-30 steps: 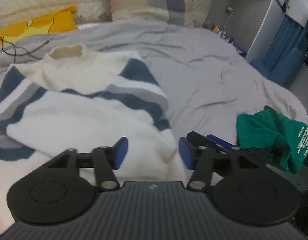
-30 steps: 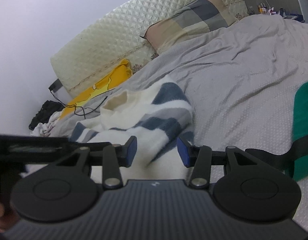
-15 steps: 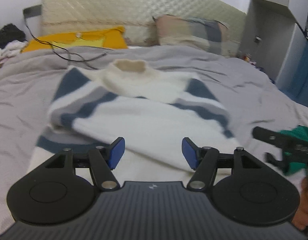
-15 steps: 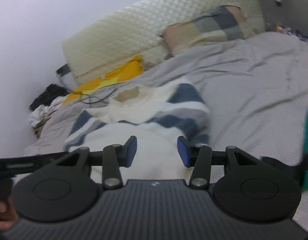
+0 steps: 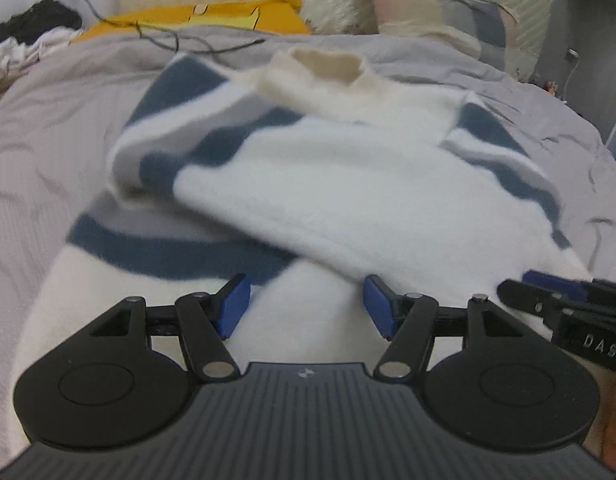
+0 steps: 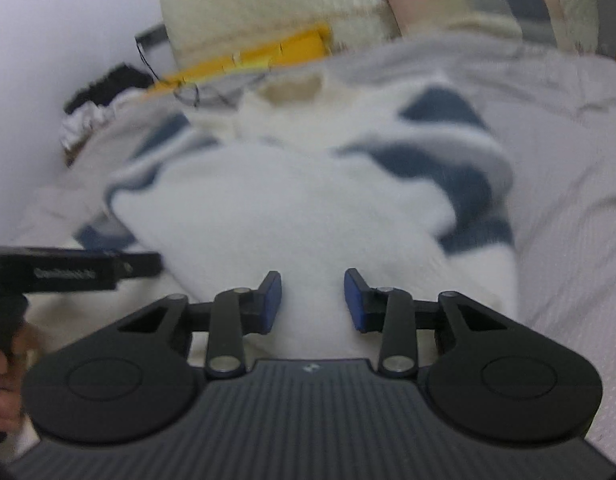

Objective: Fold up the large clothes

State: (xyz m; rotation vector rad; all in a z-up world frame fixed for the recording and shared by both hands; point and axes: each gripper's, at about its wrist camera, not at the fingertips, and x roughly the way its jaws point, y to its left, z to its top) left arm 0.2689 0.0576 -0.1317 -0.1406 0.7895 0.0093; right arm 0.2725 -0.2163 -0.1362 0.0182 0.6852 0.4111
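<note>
A white sweater [image 5: 347,200] with blue and grey stripes lies on the grey bed sheet [image 5: 48,140], collar toward the headboard and sleeves folded across its body. My left gripper [image 5: 306,306] hovers open over the sweater's near part, with nothing pinched. To its right, the right gripper's black frame [image 5: 567,312] shows at the sweater's right edge. In the right wrist view the sweater [image 6: 308,208] is blurred. My right gripper [image 6: 312,300] is over its near hem with jaws closing; white knit shows between the pads, which do not press on it.
A yellow pillow [image 5: 196,16] with a black cable [image 5: 168,36] and a patchwork pillow [image 5: 447,12] lie by the quilted headboard [image 6: 268,0]. A heap of dark and white clothes [image 5: 28,36] sits at the far left. Bare grey sheet [image 6: 567,160] lies right of the sweater.
Both grippers have come down and closer over the sweater. The left view swung left, so the green garment left the picture. The right jaws have narrowed.
</note>
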